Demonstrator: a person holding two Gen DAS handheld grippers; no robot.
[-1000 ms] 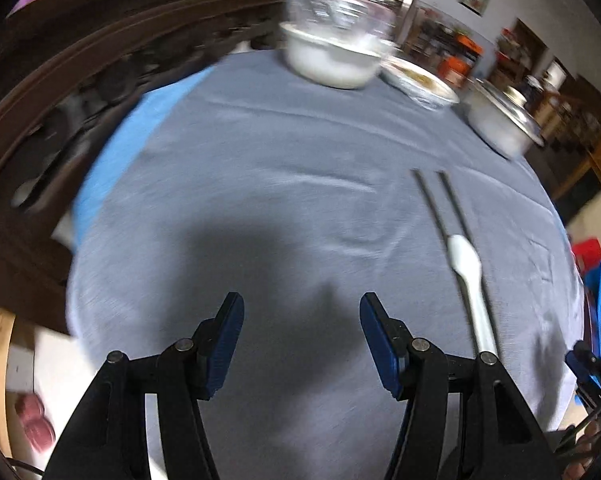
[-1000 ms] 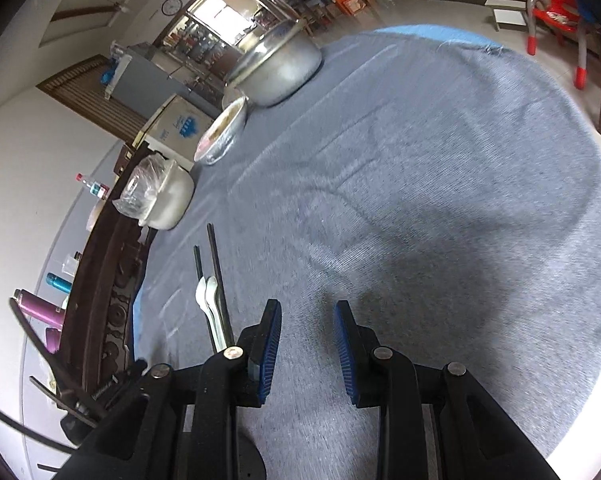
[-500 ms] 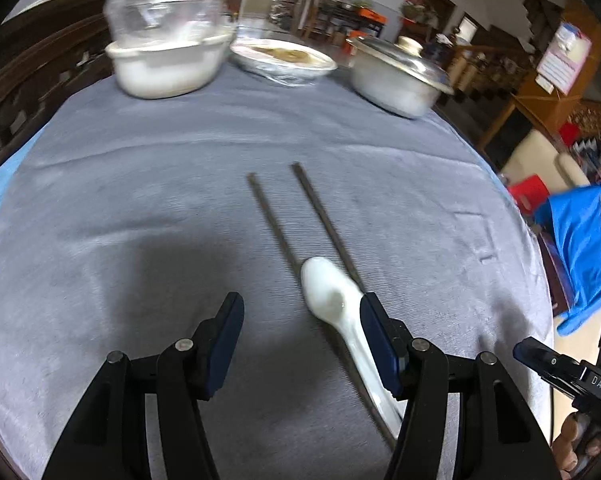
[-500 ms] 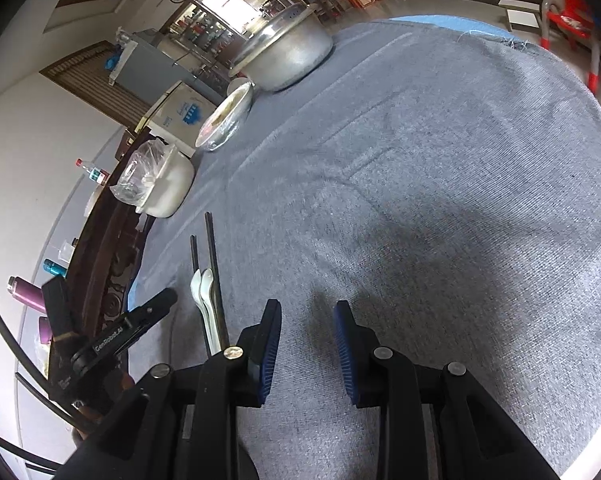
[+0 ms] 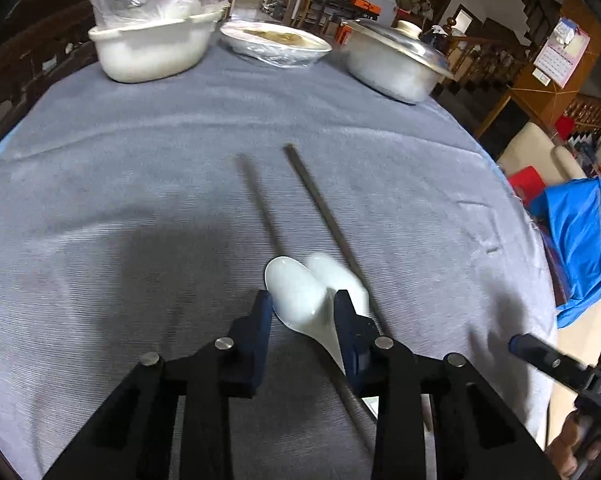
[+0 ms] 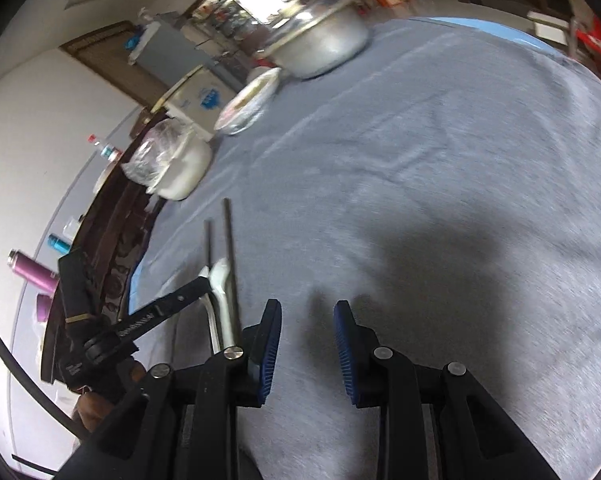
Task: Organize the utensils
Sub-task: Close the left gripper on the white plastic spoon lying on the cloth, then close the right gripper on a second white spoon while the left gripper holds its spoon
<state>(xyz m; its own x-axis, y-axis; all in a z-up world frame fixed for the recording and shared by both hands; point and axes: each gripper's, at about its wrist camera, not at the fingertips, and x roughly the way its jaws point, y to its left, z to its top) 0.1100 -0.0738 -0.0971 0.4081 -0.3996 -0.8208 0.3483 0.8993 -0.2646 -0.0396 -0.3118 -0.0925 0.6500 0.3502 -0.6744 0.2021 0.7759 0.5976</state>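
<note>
Grey cloth (image 5: 140,184) bears covered dishes (image 5: 152,46); left jaws clasp a white spoon (image 5: 300,294), right jaws gape empty.

Soft daylight, fisheye warp, slight motion blur.

Your left wrist camera sits low and close over the white spoons (image 5: 300,292), facing the bowls at 12 o'clock. Your right wrist camera rides higher, sharing spoons (image 6: 220,280) and chopsticks (image 6: 229,248) at 10 o'clock.
</note>
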